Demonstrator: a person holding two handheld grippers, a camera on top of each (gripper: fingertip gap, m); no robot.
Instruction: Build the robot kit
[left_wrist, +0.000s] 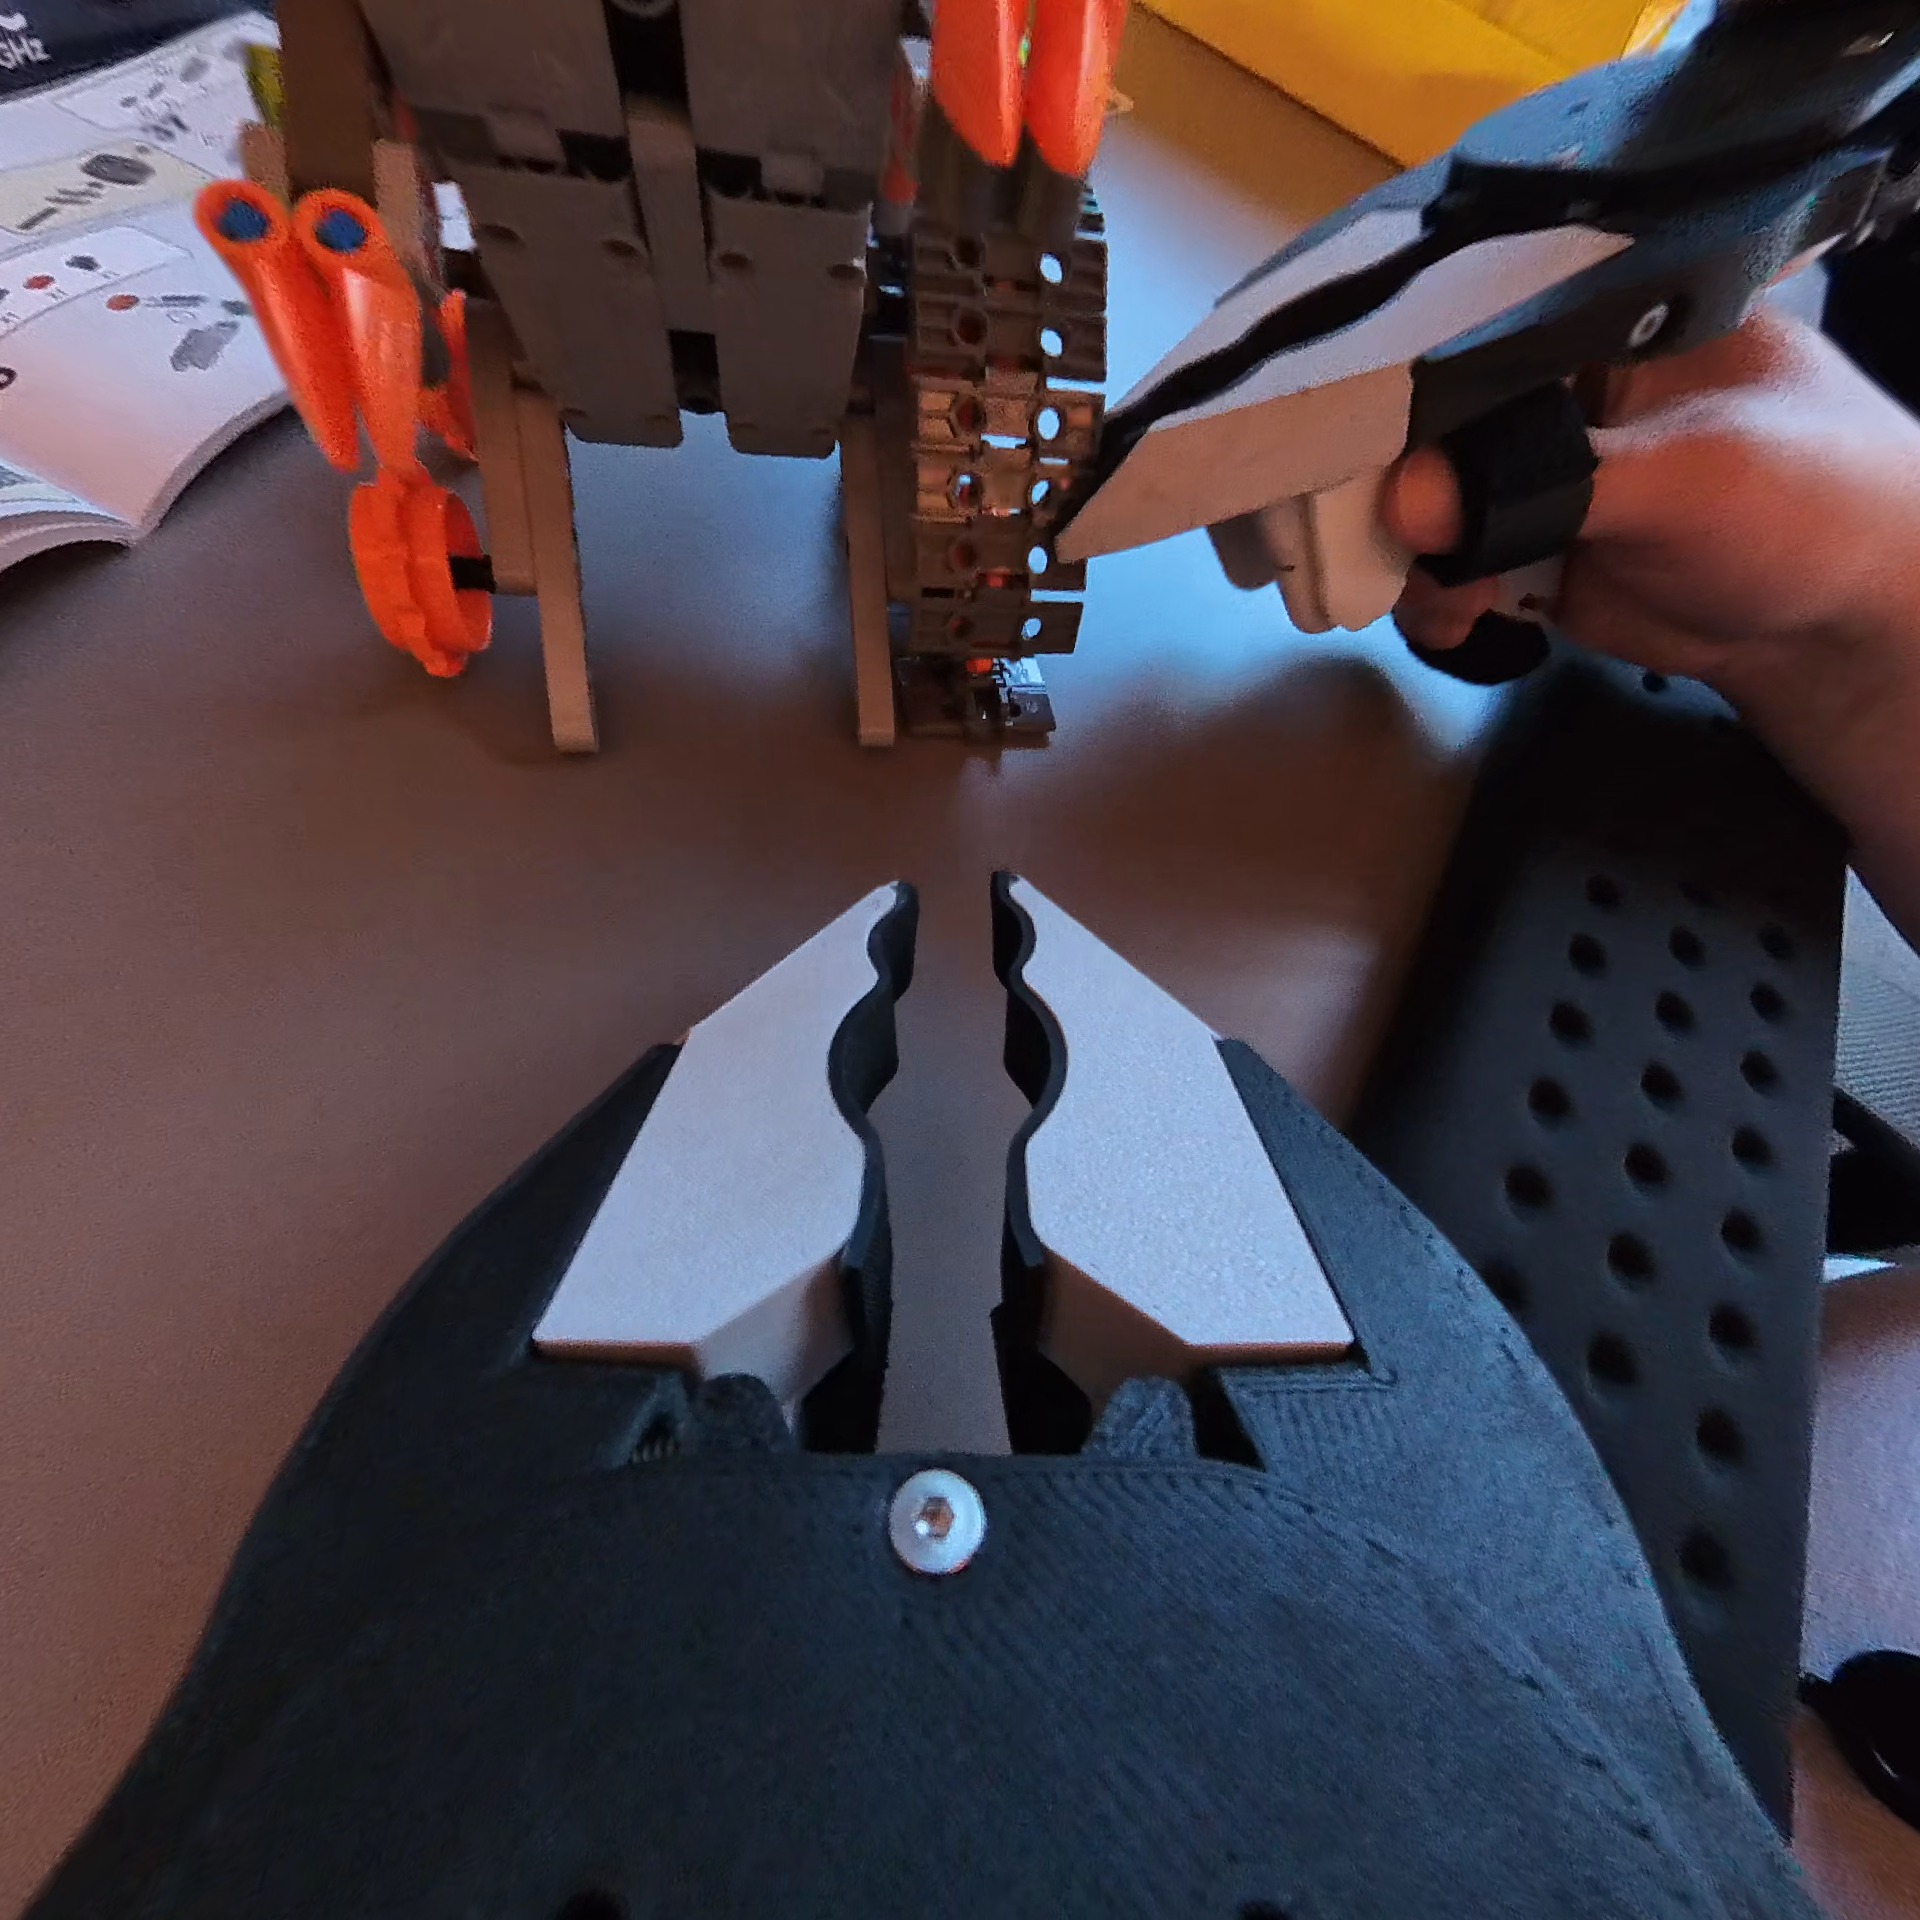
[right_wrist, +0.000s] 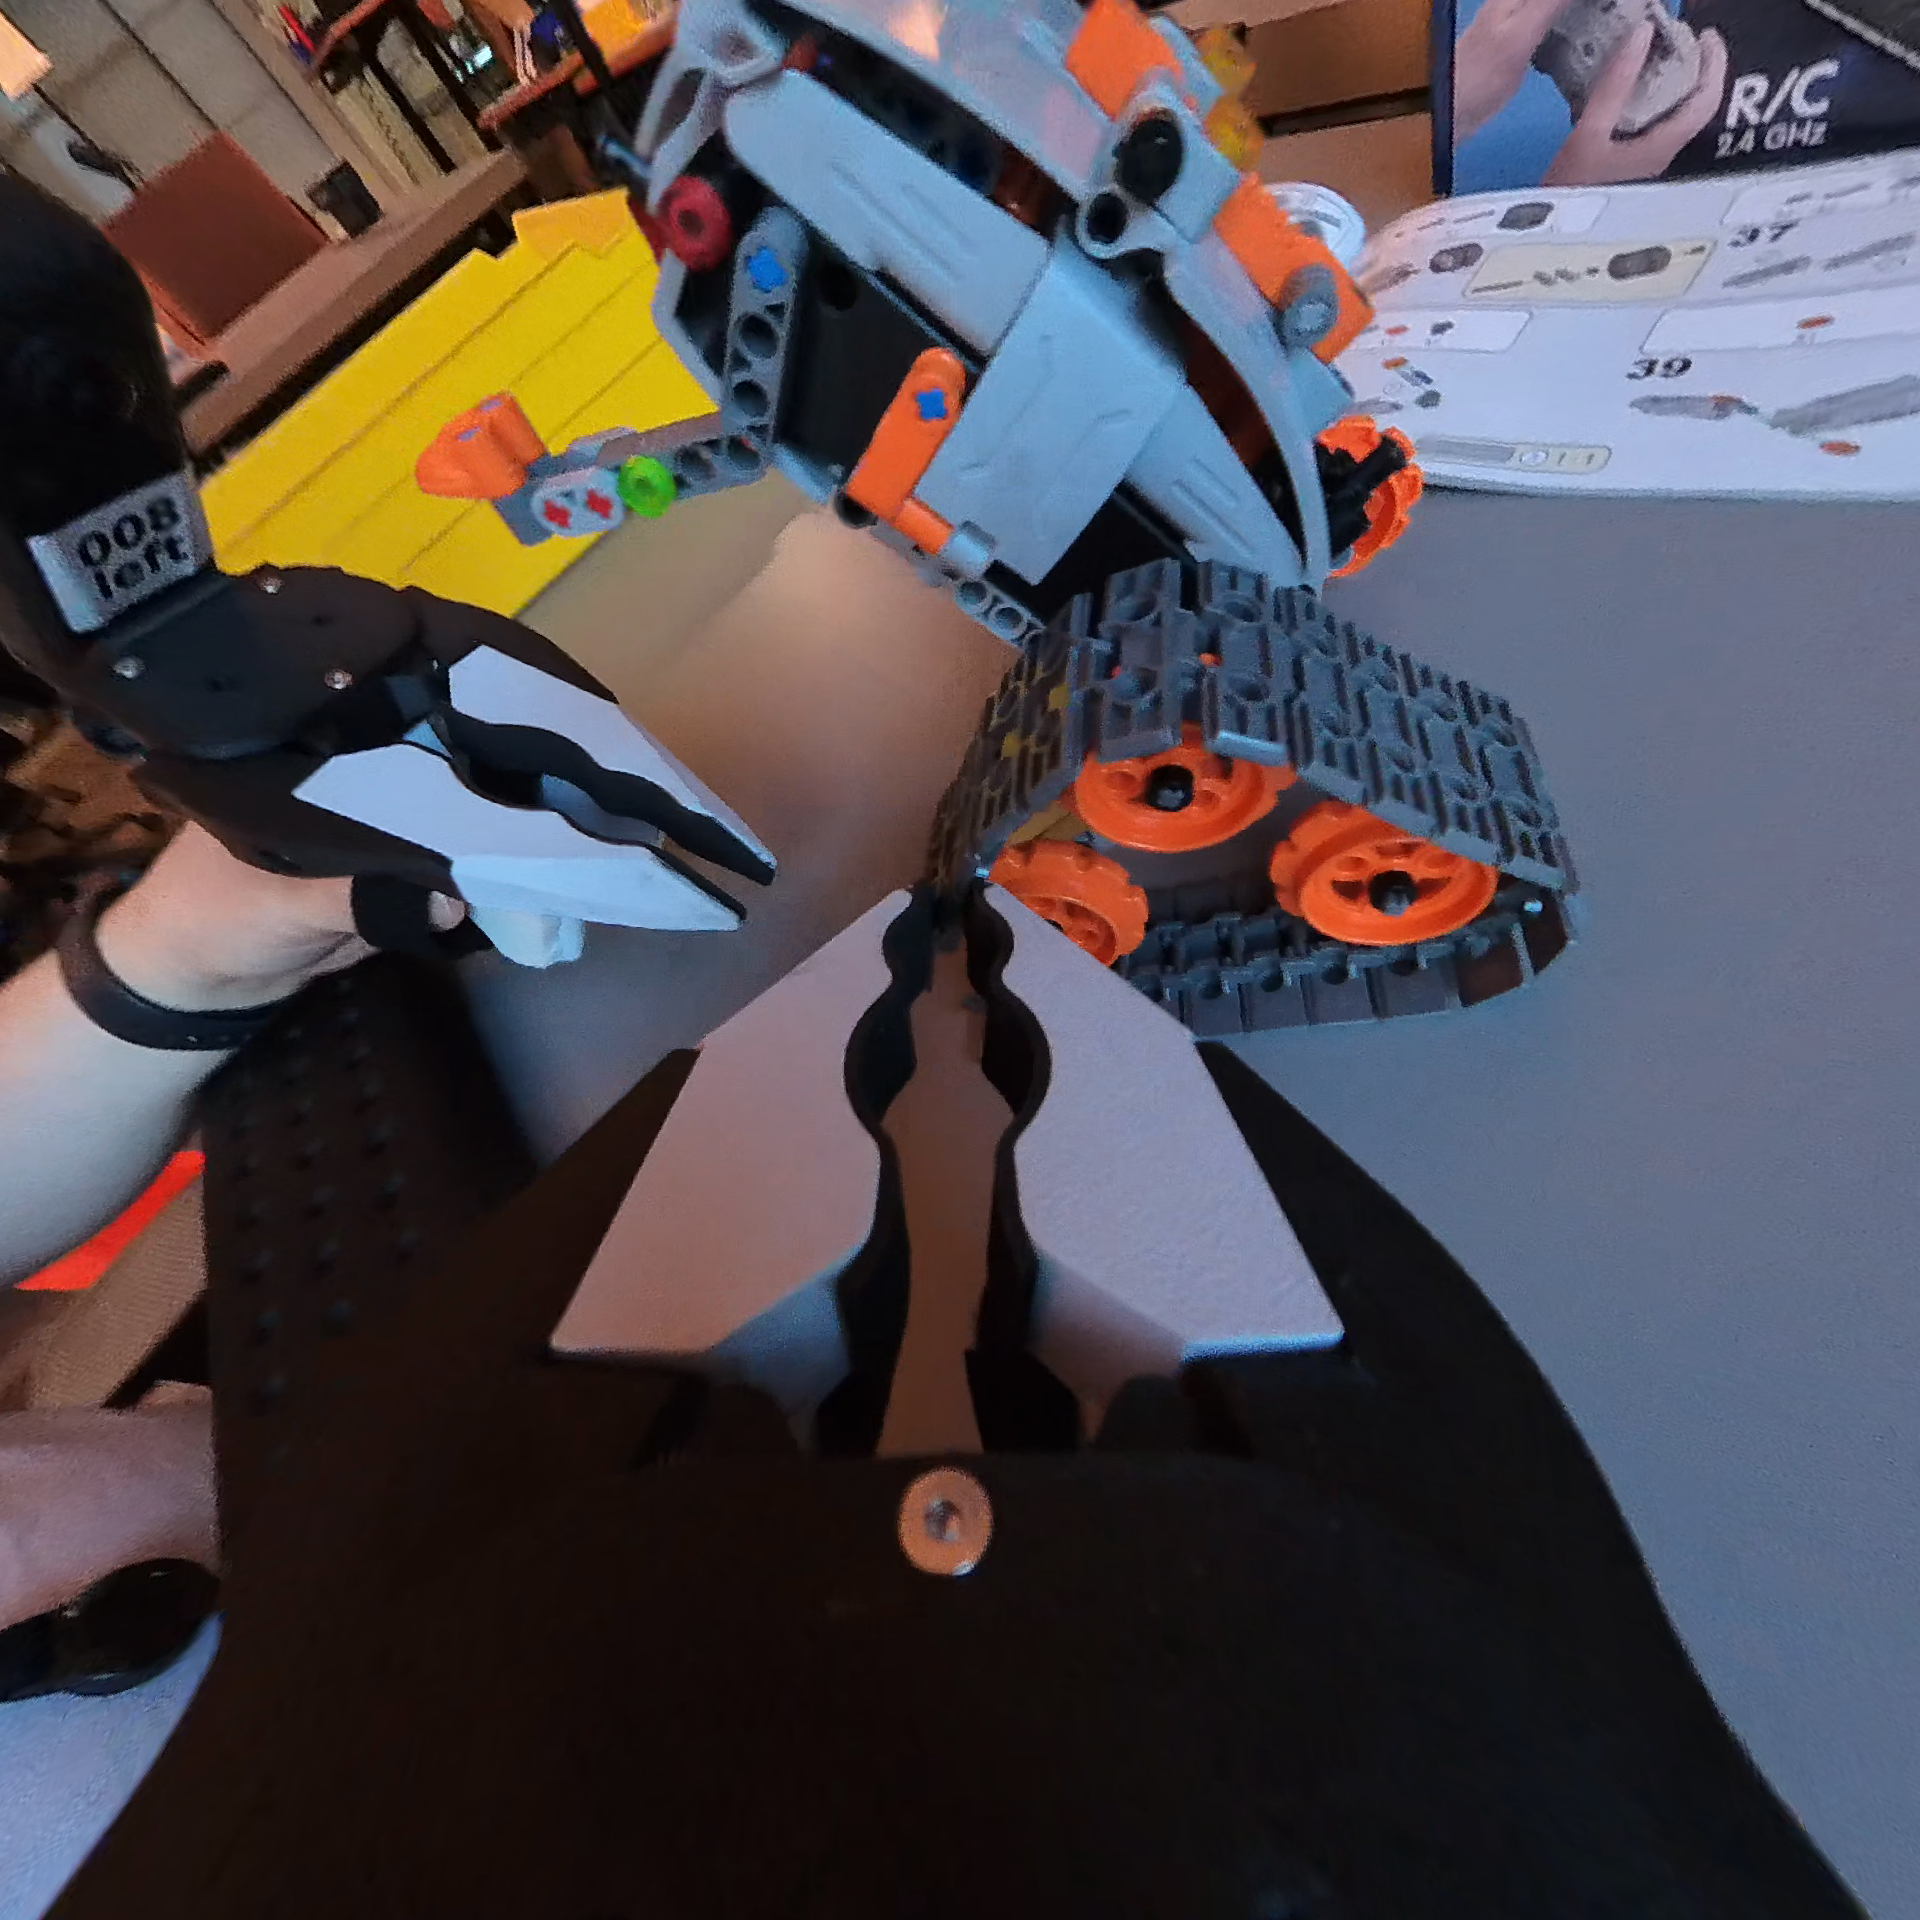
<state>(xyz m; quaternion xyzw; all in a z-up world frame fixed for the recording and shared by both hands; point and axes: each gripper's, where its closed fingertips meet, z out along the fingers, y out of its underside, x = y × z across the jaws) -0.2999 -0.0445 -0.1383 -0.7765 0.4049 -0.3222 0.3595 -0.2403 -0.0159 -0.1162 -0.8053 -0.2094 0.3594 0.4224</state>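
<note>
Tracked toy vehicle (right_wrist: 1299, 790): right claw (right_wrist: 951, 914) pinches tread; printed box (right_wrist: 1662, 94) behind.

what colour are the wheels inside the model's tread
Orange wheels, inside the dark grey tread; clearest in the right wrist view.

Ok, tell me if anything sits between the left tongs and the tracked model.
Nothing visible does. The left tongs hang over bare table, with the tracked model straight ahead. The right tongs touch its tread from the side.
</note>
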